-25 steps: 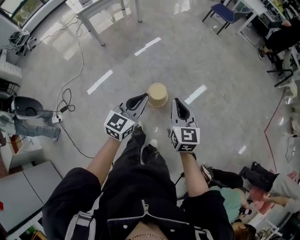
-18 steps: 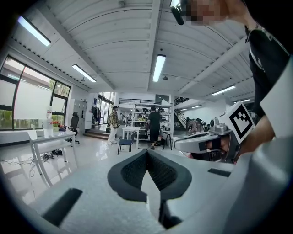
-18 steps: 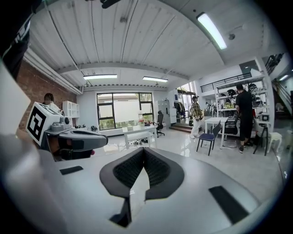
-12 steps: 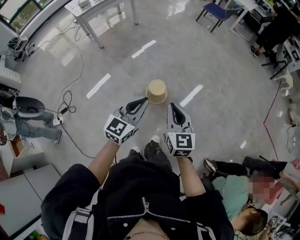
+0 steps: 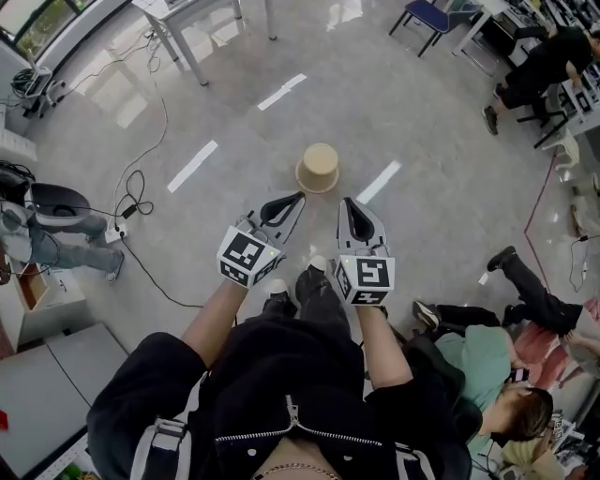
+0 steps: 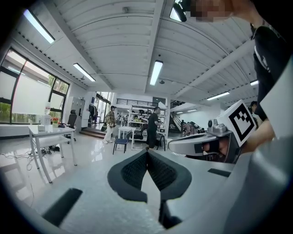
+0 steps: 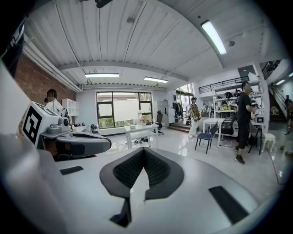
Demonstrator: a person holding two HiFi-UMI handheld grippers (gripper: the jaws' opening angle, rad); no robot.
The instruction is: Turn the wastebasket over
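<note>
A tan wastebasket [image 5: 318, 169] stands on the floor with its closed bottom up and its wider rim down, seen only in the head view. My left gripper [image 5: 299, 196] hangs in the air just short of it on the left, shut and empty. The right gripper [image 5: 344, 202] is beside it on the right, also shut with nothing in it. In the left gripper view the pads [image 6: 158, 171] meet at the tips of the left gripper [image 6: 147, 151]. The right gripper [image 7: 144, 150] looks the same in its own view. Neither gripper touches the basket.
White floor stripes [image 5: 192, 166] lie to either side of the basket. A white table [image 5: 192, 23] and cables [image 5: 141, 202] are at the upper left, a blue chair [image 5: 427, 14] at the top. People sit on the floor at lower right [image 5: 487, 366].
The person has stepped forward and both grippers have travelled along, staying side by side and shut. The basket stays just ahead of them. A person at the lower right has shifted.
</note>
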